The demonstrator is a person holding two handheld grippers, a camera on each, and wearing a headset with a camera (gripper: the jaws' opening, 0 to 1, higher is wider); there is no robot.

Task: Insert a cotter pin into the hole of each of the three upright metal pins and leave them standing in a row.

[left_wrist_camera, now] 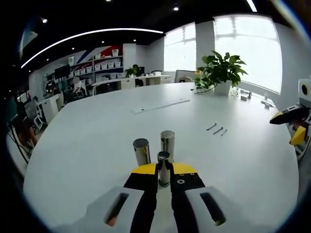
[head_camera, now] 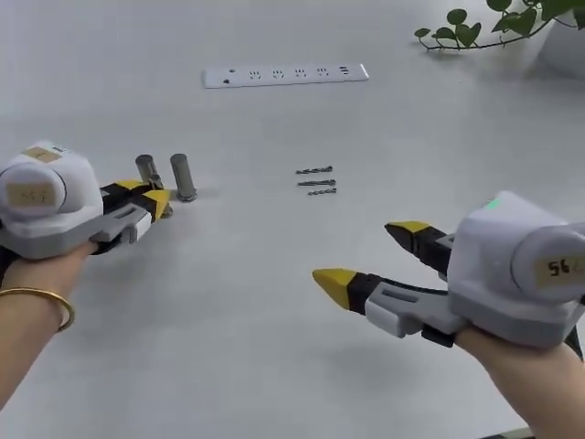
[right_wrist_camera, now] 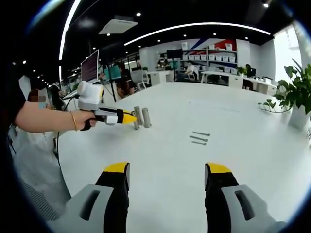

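Three short metal pins stand upright at the left of the white table [head_camera: 274, 302]. My left gripper [left_wrist_camera: 164, 175] is shut on the nearest pin [left_wrist_camera: 164, 166]; the other two pins [left_wrist_camera: 141, 151] [left_wrist_camera: 167, 143] stand just beyond it, side by side. From the head view the left gripper [head_camera: 157, 199] reaches in beside those pins [head_camera: 183, 176]. Three thin cotter pins [head_camera: 315, 181] lie in a small stack mid-table, untouched. My right gripper [head_camera: 370, 254] hovers open and holds nothing at the near right; in its own view the right gripper [right_wrist_camera: 167, 172] has jaws spread wide, facing the cotter pins [right_wrist_camera: 199, 138].
A white power strip [head_camera: 285, 75] lies at the far side of the table. A potted plant [head_camera: 494, 23] stands at the far right corner. Beyond the table, the office has desks, shelves and seated people.
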